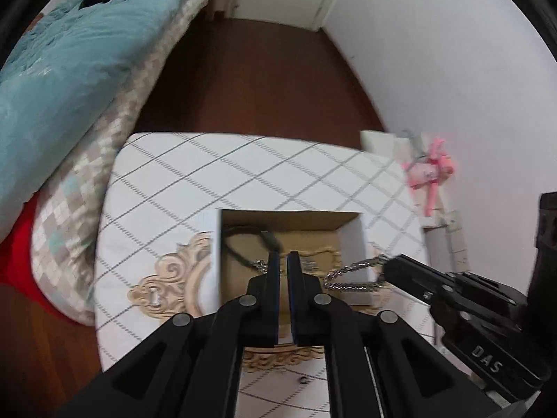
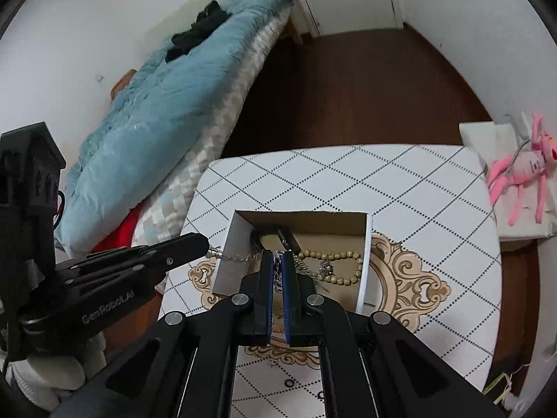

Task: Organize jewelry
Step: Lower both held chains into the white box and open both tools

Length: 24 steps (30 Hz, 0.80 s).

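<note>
Right claw (image 2: 277,261) pinches silver chain (image 1: 351,273) over box (image 2: 365,244).

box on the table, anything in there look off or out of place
Yes. A silver chain is draped over the wall of the cardboard box, half in and half out, with the right gripper at its outer end. Inside the box, the beaded bracelet and other pieces lie in a loose tangle, not sorted.

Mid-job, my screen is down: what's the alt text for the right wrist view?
Right gripper pinches a silver chain over an open box on a patterned table. The left gripper holds the chain's other end at the box's left wall. A bead bracelet lies inside.
</note>
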Tool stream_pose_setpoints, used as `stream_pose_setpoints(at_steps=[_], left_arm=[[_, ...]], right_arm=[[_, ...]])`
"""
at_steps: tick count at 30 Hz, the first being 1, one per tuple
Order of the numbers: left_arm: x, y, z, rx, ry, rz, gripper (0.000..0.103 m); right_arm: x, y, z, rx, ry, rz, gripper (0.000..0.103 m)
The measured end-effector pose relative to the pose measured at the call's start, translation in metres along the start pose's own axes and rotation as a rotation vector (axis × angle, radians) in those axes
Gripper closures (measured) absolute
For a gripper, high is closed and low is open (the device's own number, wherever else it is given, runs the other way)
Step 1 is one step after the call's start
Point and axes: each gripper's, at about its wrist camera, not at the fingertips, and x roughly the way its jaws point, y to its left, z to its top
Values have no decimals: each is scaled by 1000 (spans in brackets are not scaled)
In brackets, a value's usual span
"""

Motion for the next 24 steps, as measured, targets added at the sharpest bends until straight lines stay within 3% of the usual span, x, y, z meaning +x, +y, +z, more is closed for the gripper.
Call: stream_pose_setpoints(at_steps=[3,5,6,7,8,9,10,12,15,16,20,24], left_arm=[[12,7,0,-16,41,69,96],[16,11,-3,-18,44,102,95],[19,13,-6,-16,48,131,88],[21,14,-8,-12,46,148,71],[23,15,-10,-8,41,165,60],[23,17,-14,-8,35,184,42],[23,19,-17,-8,11,205,38],[22,20,-22,-1,-21,237,34],[26,23,-31,-4,-30,266,14],[27,23,-34,-1,-33,268,6],[34,20,-47,24,-28,301,0],[37,19,-54,19,-29,303,0]], right_arm=[[23,-7,1,22,88,28,98],[39,-14,0,30,149,-1,97],[48,-18,-1,33,188,-25,97],[52,-22,-2,37,199,-47,96],[53,-26,-4,35,200,-77,89],[52,-30,-5,37,194,-99,83],[50,-32,-7,36,184,-115,72],[44,-35,-11,21,158,-170,65],[35,-35,-18,-21,118,-290,46],[34,-33,-20,-35,109,-331,34],[36,-33,-29,-58,91,-432,4],[41,-36,-39,-51,89,-458,2]])
